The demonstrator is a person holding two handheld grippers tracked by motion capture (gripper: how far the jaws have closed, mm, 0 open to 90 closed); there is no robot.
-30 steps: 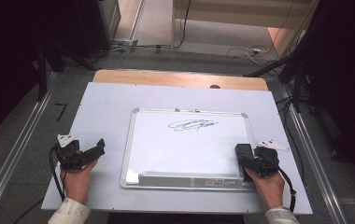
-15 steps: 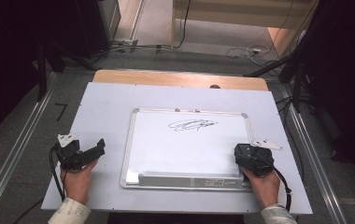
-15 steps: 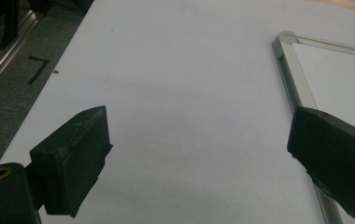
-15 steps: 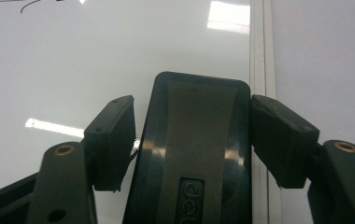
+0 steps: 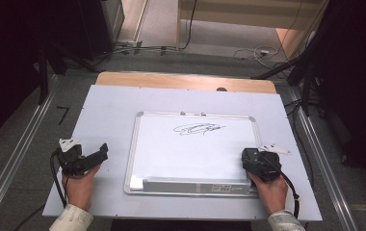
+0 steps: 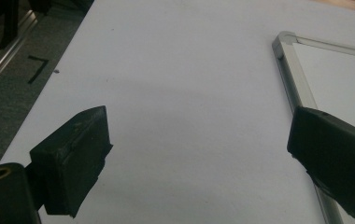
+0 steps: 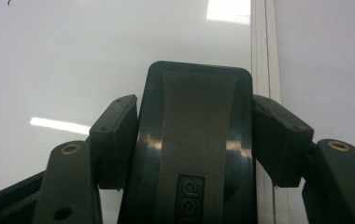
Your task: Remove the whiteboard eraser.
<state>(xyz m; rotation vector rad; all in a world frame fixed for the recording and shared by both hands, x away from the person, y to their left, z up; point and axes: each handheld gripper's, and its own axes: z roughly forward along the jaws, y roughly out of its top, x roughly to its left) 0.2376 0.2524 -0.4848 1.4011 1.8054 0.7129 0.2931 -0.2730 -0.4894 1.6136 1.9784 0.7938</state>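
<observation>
A black block with a grey centre band (image 7: 195, 144), likely a whiteboard eraser, is pinched between the two jaws of the right gripper (image 7: 195, 140); raised letters at its near end read "de" and then run out of sight. In the high view this right gripper (image 5: 255, 161) sits over the near right corner of the one white, silver-framed whiteboard (image 5: 190, 149), held by the person's right hand (image 5: 269, 192).

A black marker scribble (image 5: 198, 128) is on the far half of the board; it looks like a loose signature and cannot be read. A silver tray strip (image 5: 195, 183) runs along the board's near edge and carries a small white label with dark print (image 5: 223, 187), too small to read. A black angled mark (image 5: 64, 113) shows on the grey floor left of the table.

The left gripper (image 5: 94, 156) rests on the table just left of the board, in the left hand (image 5: 80, 187). In its own view the left gripper (image 6: 199, 158) has its jaws spread wide with only bare table between them, and the board's metal corner (image 6: 285, 39) lies at the right.

The board lies flat on a pale blue-grey sheet (image 5: 109, 110) that covers a table whose wooden far edge (image 5: 171, 81) stays exposed. Silver rails (image 5: 17, 159) flank the table on both sides. Beyond it are grey carpet and loose cables (image 5: 253, 52), with dark equipment at both far corners.
</observation>
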